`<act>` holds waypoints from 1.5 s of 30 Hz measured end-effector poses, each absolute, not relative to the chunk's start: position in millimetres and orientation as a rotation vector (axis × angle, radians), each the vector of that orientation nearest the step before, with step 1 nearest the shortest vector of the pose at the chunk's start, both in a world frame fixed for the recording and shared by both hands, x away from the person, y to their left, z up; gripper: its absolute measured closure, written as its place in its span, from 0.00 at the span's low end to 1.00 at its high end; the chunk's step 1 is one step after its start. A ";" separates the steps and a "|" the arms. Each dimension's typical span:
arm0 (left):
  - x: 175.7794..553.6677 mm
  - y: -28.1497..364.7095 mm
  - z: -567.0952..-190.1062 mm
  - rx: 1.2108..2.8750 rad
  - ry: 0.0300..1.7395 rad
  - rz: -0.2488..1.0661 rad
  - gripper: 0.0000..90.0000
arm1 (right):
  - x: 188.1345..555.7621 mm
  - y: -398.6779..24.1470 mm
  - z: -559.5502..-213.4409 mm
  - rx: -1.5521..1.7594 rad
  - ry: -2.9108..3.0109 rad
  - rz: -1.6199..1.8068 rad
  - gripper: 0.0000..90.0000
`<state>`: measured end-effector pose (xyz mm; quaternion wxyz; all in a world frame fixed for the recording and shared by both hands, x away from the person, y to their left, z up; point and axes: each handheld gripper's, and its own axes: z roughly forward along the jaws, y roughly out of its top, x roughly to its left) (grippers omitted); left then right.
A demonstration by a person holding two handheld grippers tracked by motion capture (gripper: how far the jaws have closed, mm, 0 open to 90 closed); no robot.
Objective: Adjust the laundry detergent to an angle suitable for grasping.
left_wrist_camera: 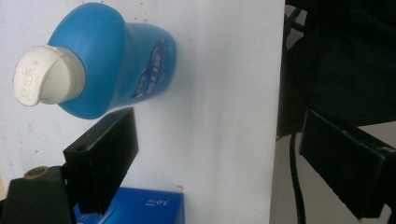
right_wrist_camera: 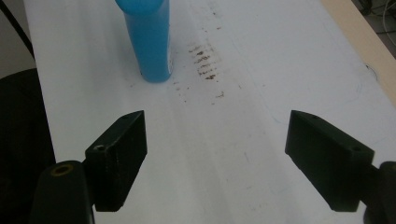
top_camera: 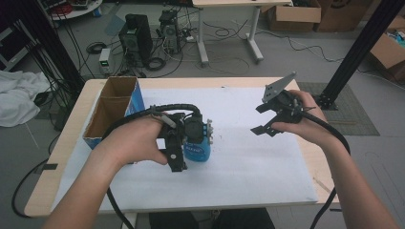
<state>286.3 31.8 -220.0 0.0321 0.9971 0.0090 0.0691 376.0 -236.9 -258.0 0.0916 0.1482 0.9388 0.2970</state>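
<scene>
A blue bottle (top_camera: 197, 149) with a white cap (top_camera: 207, 129) stands upright on the white sheet (top_camera: 248, 162). My left gripper (top_camera: 179, 150) is right beside it, on its left. In the left gripper view the bottle (left_wrist_camera: 116, 65) sits just beyond the tip of the left jaw, not between the jaws, and the left gripper (left_wrist_camera: 219, 140) is open wide and holds nothing. My right gripper (top_camera: 265, 119) hovers open above the right part of the sheet. In the right gripper view the bottle (right_wrist_camera: 149, 42) stands well ahead of the open right gripper (right_wrist_camera: 215, 135).
An open cardboard box (top_camera: 114, 109) with a blue side stands at the table's left; its blue wall (left_wrist_camera: 140, 207) shows low in the left gripper view. Brown smudges (right_wrist_camera: 205, 60) mark the sheet near the bottle. The wooden table edge (right_wrist_camera: 359, 42) runs along the right.
</scene>
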 end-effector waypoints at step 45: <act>277.5 35.1 -217.1 3.063 0.009 0.209 0.14 | 383.2 -127.3 -314.7 0.351 2.868 1.015 0.24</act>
